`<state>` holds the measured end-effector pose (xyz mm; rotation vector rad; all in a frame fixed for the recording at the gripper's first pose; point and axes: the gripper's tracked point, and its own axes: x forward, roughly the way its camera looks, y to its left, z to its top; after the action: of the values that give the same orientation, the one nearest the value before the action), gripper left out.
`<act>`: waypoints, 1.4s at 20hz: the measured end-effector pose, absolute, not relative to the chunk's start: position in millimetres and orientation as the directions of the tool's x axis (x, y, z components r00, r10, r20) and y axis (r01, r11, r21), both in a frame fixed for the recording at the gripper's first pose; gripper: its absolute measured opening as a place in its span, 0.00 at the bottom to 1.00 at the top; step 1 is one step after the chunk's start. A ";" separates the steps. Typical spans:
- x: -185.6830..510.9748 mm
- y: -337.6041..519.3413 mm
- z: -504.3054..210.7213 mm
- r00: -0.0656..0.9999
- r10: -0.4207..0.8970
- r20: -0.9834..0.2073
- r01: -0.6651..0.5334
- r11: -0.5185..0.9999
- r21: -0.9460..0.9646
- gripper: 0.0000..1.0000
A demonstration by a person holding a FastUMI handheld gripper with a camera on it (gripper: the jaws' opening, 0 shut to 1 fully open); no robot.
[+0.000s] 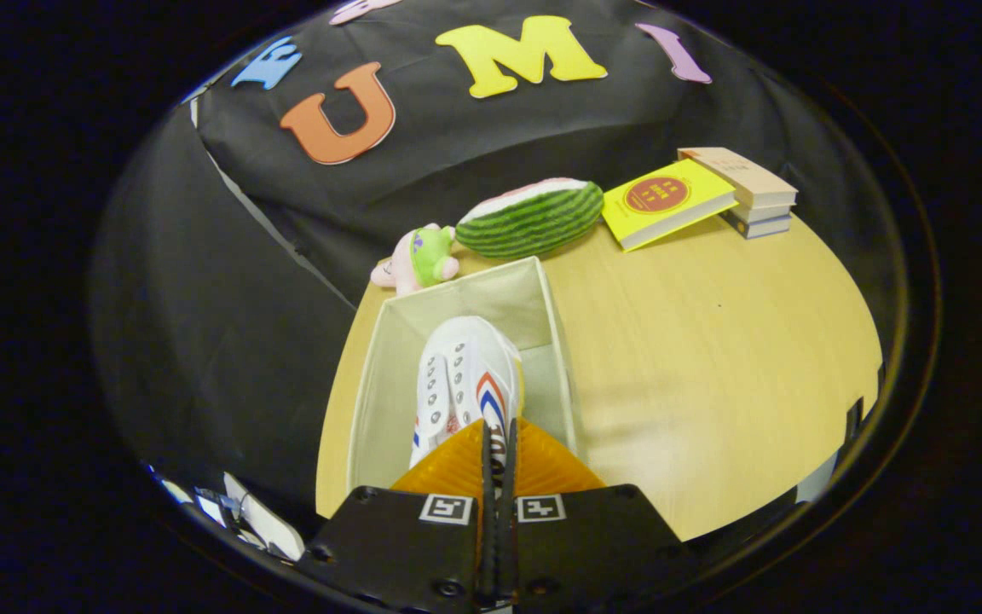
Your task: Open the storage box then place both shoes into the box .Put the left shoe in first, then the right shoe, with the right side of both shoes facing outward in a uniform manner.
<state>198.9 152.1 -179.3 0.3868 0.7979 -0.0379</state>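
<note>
The gripper (pixel 498 448) hangs over the near end of the storage box (pixel 556 341), its 2 fingers (pixel 457 467) drawn almost together with only a thin slit between them. They are clamped on the heel end of a white shoe (pixel 465 379), and a sliver of the shoe shows in that slit.

The shoe has a white toe cap, 2 rows of metal eyelets along a white lace panel, and red and blue curved stripes on its right side. Its toe points toward the far end of the box, and its body sits within the box walls; whether its sole touches the box floor cannot be told from here.

The box is open at the top, pale cream fabric, standing on the left part of a light wooden table (pixel 713 358). Its right wall runs just beside the shoe.

Beyond the far end of the box lies a watermelon-slice plush (pixel 534 217), and just left of it a small pink and green plush toy (pixel 418 256). Farther right, near the far edge of the table, a yellow book (pixel 666 203) leans against a short stack of 3 books (pixel 751 192).
</note>
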 end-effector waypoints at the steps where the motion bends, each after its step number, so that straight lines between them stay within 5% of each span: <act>1: 202.4 151.6 -178.6 0.721 0.111 -0.684 0.196 0.914 0.354 0.06; 8: 221.9 132.3 -169.6 0.839 0.012 -0.544 0.222 0.905 0.363 0.08; 11: 216.7 135.6 -133.0 0.907 0.013 -0.422 0.087 0.972 0.217 1.00; 14: 201.7 114.7 -118.2 0.919 -0.070 -0.388 0.111 0.990 0.084 1.00; 28: 100.3 96.4 1.1 0.989 -0.121 -0.087 0.123 0.992 0.020 1.00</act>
<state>100.3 96.4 1.1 0.0250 0.0854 -0.1224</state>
